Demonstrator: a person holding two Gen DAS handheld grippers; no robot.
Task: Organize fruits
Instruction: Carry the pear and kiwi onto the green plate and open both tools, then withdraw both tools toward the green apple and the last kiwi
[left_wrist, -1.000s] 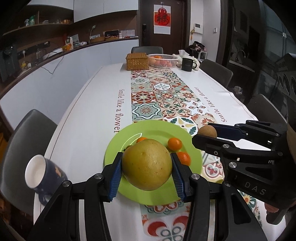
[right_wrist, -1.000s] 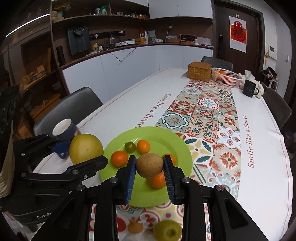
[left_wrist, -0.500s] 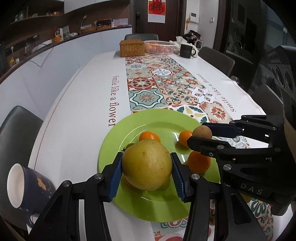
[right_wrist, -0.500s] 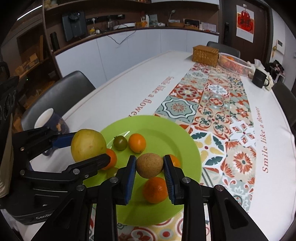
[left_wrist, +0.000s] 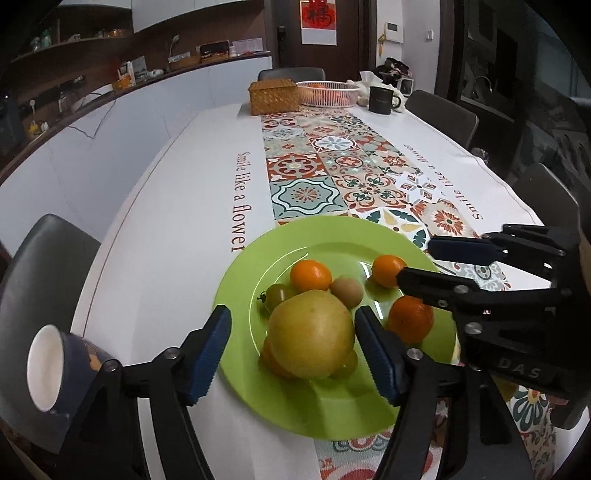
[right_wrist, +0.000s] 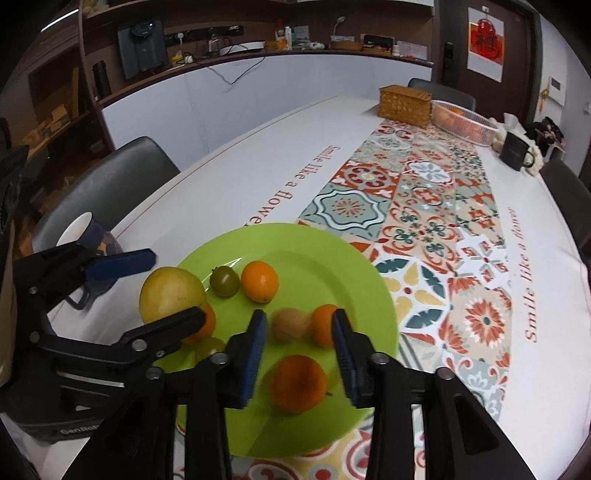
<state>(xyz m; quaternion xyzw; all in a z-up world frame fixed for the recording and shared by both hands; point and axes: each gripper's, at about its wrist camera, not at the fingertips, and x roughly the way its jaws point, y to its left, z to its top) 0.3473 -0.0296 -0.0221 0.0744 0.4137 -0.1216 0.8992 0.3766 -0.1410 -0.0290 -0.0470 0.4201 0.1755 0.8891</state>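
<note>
A green plate (left_wrist: 369, 410) (right_wrist: 325, 258) sits at the near end of the table. A large yellow fruit (left_wrist: 311, 334) (right_wrist: 171, 295) rests on smaller fruits on the plate. My left gripper (left_wrist: 291, 354) (right_wrist: 155, 284) is open around it, pads clear of its sides. A small brown fruit (left_wrist: 346, 291) (right_wrist: 290, 325) lies on the plate, blurred in the right wrist view. My right gripper (right_wrist: 299, 354) (left_wrist: 417, 262) is open above it. Several oranges (left_wrist: 310, 275) (right_wrist: 259, 280) and a green tomato (left_wrist: 279, 295) (right_wrist: 224, 281) lie around.
A blue and white mug (left_wrist: 55, 369) (right_wrist: 92, 232) stands left of the plate near the table edge. A wicker box (left_wrist: 273, 96), a white basket (left_wrist: 327, 92) and a black mug (left_wrist: 380, 99) stand at the far end. Chairs (left_wrist: 33, 269) surround the table.
Both grippers have opened. The yellow fruit and the brown fruit have dropped onto the plate among the other fruits.
</note>
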